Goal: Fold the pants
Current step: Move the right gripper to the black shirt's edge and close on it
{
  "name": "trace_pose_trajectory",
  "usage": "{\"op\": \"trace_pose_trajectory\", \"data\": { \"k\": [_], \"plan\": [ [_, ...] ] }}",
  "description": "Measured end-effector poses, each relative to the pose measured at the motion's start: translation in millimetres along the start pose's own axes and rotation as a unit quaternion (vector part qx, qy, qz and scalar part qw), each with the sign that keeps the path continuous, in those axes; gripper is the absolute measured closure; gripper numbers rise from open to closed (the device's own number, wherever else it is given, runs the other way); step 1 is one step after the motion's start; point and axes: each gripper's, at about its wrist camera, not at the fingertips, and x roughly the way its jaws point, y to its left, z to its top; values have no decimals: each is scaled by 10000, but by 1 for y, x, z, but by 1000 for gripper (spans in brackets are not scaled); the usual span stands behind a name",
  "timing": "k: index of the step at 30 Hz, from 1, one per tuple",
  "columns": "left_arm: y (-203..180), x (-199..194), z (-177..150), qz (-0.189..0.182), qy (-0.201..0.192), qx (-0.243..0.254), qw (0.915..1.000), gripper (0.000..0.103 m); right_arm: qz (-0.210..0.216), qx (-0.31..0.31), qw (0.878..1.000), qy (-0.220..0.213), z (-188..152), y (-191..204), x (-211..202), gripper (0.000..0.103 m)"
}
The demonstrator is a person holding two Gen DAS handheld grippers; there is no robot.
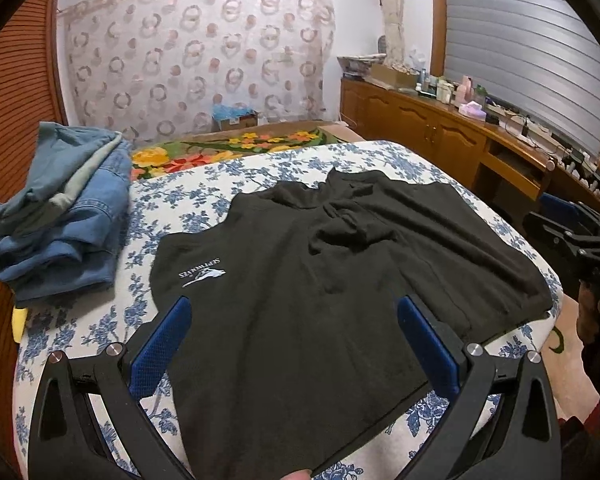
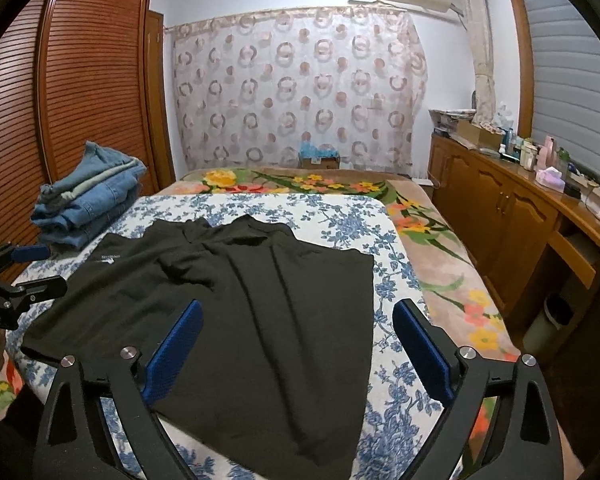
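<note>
Black pants (image 1: 300,272) with a small white logo (image 1: 202,274) lie spread on a blue-flowered white cloth (image 1: 260,168) over the bed; they also show in the right wrist view (image 2: 240,300). My left gripper (image 1: 294,312) is open, hovering over the near part of the pants, holding nothing. My right gripper (image 2: 298,316) is open over the pants' right near part, also empty. The right gripper shows at the right edge of the left wrist view (image 1: 580,236); the left gripper shows at the left edge of the right wrist view (image 2: 20,280).
A stack of folded blue jeans (image 1: 60,212) sits at the bed's left, by a wooden louvred wardrobe (image 2: 80,80). A flowered blanket (image 2: 440,240) lies beyond and right. A wooden cabinet (image 2: 520,216) with bottles runs along the right wall. A bin (image 2: 548,320) stands beside it.
</note>
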Motion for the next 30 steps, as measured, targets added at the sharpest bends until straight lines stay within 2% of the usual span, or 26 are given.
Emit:
{"op": "trace_pose_trajectory", "data": {
  "k": [7,13,15,17,18,24,30],
  "plan": [
    [-2,10,2,-97,155,15,9998,0,48,-91,9995,290,12,-23,17,17],
    [-4,25,2,-170,321,22,9993,0,23,-141,9977,666,26,-41,41,38],
    [-3,30,0,-157,406,28,9990,0,92,-62,9965,827,31,-45,52,50],
    [-2,36,-4,-138,502,19,9986,0,155,61,9952,964,35,-52,61,55],
    [-1,38,-5,-143,533,16,9985,0,167,128,9943,1042,39,-58,67,61],
    [0,46,-11,-144,703,10,9974,0,212,426,9897,1347,53,-76,82,71],
    [0,54,-15,-172,809,-10,9966,0,328,584,9858,1539,61,-83,87,74]
  ]
}}
